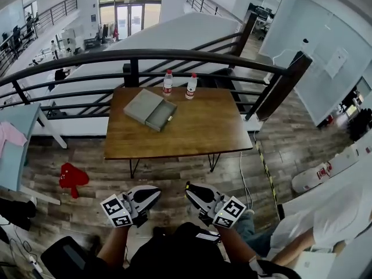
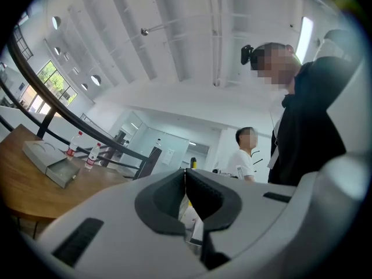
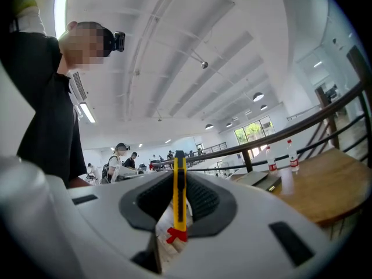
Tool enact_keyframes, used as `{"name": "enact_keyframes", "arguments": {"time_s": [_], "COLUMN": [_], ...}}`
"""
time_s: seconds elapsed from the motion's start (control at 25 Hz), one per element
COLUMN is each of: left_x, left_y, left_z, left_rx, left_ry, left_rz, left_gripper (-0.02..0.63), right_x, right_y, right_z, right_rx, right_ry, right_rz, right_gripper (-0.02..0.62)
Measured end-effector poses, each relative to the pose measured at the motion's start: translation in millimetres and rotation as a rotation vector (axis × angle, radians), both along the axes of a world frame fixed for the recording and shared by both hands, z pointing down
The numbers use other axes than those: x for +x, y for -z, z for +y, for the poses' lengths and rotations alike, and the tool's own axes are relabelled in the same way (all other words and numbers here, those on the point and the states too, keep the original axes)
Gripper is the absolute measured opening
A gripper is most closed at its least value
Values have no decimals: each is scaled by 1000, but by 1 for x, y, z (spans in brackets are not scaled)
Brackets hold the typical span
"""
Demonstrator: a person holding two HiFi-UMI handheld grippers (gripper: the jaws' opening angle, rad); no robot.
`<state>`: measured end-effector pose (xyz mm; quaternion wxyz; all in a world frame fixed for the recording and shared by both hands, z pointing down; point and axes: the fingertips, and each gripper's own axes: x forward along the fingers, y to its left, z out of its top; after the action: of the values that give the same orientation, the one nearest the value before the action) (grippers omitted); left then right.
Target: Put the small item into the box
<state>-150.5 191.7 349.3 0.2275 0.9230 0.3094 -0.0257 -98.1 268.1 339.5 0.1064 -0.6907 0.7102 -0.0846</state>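
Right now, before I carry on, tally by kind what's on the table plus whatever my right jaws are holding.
Water bottles: 2
Grey box, drawer slid open: 1
Yellow utility knife, clamped in the right gripper: 1
Total: 4

bottles (image 1: pixel 168 82) (image 1: pixel 190 86) 2 | box (image 1: pixel 150 109) 1 | hand-held grippers (image 1: pixel 154 192) (image 1: pixel 189 187) 2 | cutter (image 3: pixel 179 196) 1
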Motion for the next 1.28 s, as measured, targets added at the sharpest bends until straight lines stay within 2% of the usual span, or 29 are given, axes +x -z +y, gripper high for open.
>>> {"name": "enact_keyframes", "arguments": {"time_s": [0.2,0.48,0.96,1.28], "left_x": [14,54,139,205], "left_y": [-7,-8,-3,-1], "left_z": [-13,-41,-85,-102], "left_rx": [-8,2,23,32], "left_ry": [-1,24,56,95], "left_rz": [-7,-17,-32,-39], "left_gripper": [17,17,17,17], "right_x": [20,63,154,221], "right_y": [-4,-10,-8,-9], "right_z": [-6,-27,-82,-101], "right_rx": [0,1,20,30], "right_ry": [-26,-23,27,65], "right_rz": [-2,-17,-22,-36], "right_gripper": [74,74,74,74]}}
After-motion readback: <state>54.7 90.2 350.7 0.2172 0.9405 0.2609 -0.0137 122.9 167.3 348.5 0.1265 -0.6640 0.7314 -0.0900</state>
